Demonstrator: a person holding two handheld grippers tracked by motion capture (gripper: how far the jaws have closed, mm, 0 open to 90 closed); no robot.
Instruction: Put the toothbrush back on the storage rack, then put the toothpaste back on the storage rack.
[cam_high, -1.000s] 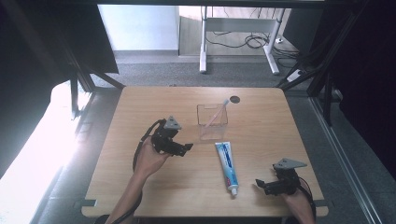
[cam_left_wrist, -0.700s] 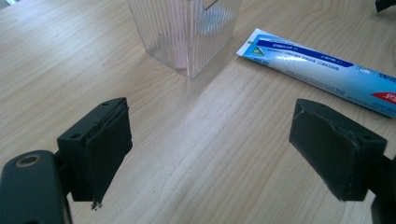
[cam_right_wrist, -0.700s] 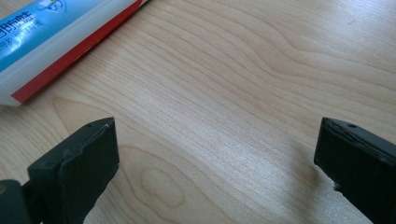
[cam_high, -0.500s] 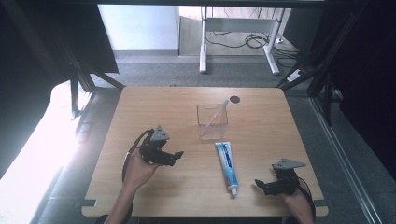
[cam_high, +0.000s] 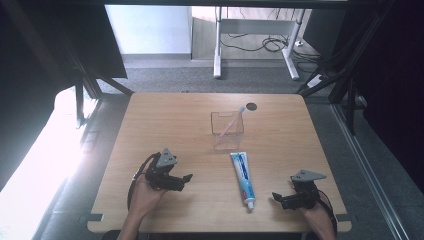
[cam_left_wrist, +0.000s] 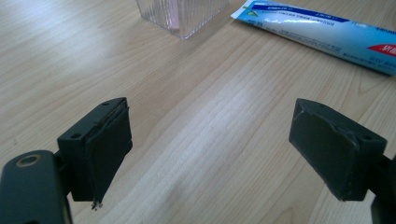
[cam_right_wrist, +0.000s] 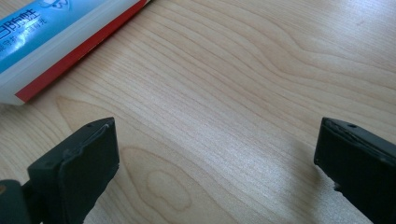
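Left to right on the tabletop (cam_high: 190, 120). My left hand-held gripper (cam_high: 186, 179) hovers low over bare wood near the front edge, jaws spread wide and holding nothing. Ahead of it stands the clear ribbed holder (cam_high: 227, 130), with a pink toothbrush (cam_high: 233, 119) leaning inside it, head up toward the far right corner; that part I judge done. Just in front of the holder lies the toothpaste tube (cam_high: 243, 178), flat, blue and white with a red stripe along one edge, cap end toward me, touched by neither gripper. My right hand-held gripper (cam_high: 278, 198) rests near the tube's cap, jaws likewise released and empty. What remains, in my judgement, is taking up the tube, probably with the right gripper.
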